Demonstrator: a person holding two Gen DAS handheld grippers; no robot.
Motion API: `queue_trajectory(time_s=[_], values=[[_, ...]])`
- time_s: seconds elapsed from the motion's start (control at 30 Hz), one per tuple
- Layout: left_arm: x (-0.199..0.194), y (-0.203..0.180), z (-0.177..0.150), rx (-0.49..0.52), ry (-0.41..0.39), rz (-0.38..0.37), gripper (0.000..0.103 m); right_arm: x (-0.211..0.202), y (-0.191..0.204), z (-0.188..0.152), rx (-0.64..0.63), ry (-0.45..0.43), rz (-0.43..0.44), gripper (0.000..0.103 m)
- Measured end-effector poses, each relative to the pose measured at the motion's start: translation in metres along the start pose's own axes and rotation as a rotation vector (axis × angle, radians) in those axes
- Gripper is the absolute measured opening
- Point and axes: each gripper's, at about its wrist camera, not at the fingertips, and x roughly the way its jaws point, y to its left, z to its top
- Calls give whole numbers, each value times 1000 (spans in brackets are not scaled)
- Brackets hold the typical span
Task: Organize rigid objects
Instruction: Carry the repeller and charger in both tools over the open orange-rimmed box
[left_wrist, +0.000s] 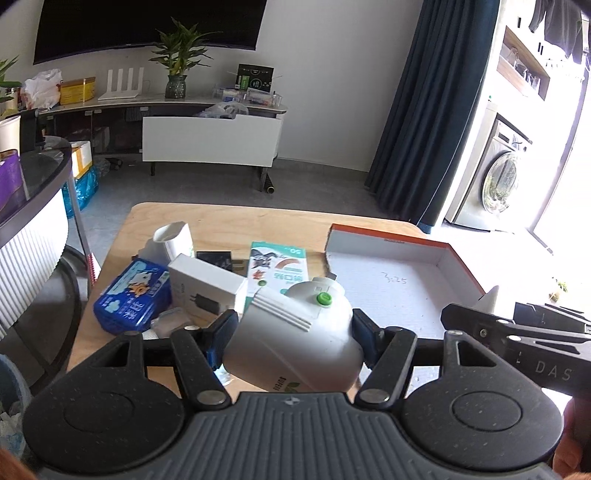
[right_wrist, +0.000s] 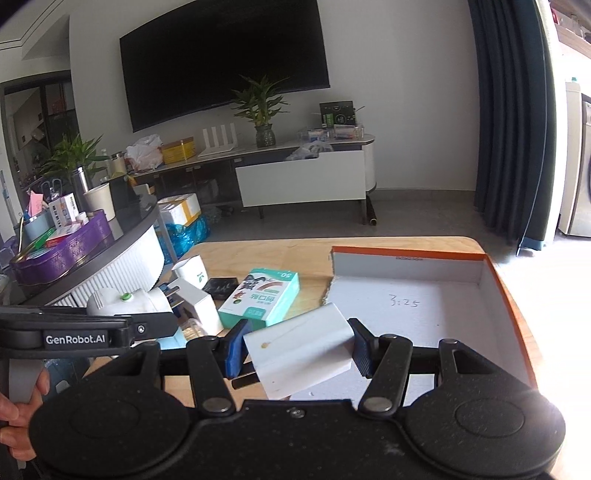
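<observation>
The left gripper (left_wrist: 291, 338) is clamping a white rounded device with a green button (left_wrist: 299, 332) between its 2 blue pads, holding it above the near edge of the wooden table (left_wrist: 236, 225). The right gripper (right_wrist: 297, 345) is gripping a white block (right_wrist: 299, 354) tilted between its jaws, at the near left corner of the open orange-rimmed box (right_wrist: 506, 295). A teal carton (right_wrist: 262, 297), a white box (left_wrist: 207, 284) and a blue packet (left_wrist: 133, 295) are lying clustered on the table left of that box.
</observation>
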Motion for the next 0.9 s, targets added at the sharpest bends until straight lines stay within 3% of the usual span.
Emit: queue_trajectory(time_s=[0.43, 0.9], values=[[23, -51, 19, 71, -18, -61, 66, -24, -53, 14, 49, -29, -124, 68], [45, -66, 26, 100, 20, -67, 66, -8, -78, 22, 90, -29, -148, 68]])
